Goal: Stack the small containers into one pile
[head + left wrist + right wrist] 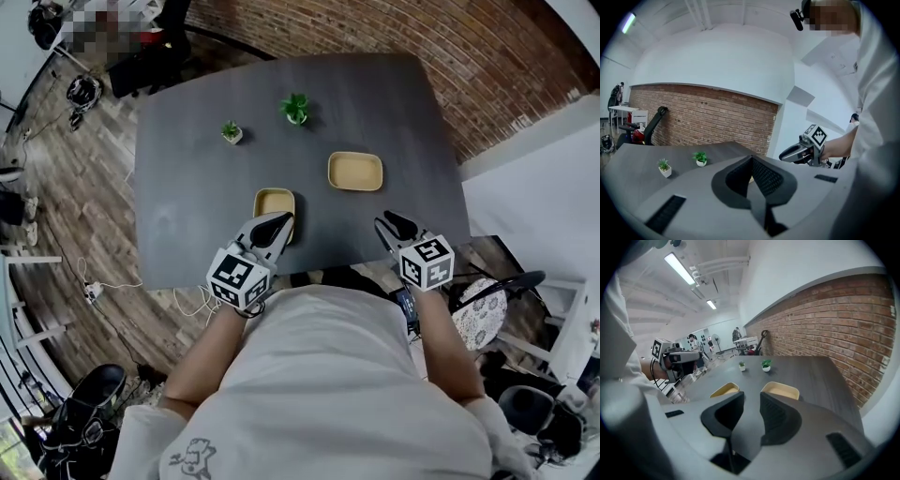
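Presently, the narrow container (275, 199) is found on the bench (187, 187) directly ahead of the left claw (278, 217), which is closed and empty. Its long axis is aligned away from the person. The right claw (386, 223) is held parted and empty, and the wide container (355, 172) is set further off.

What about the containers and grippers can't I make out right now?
1. Near container: in the head view the left gripper covers its near end; the left gripper view shows only a tan sliver between the closed jaws, so a grip is unclear.
2. Far container: right gripper hides its near edge in the right gripper view.
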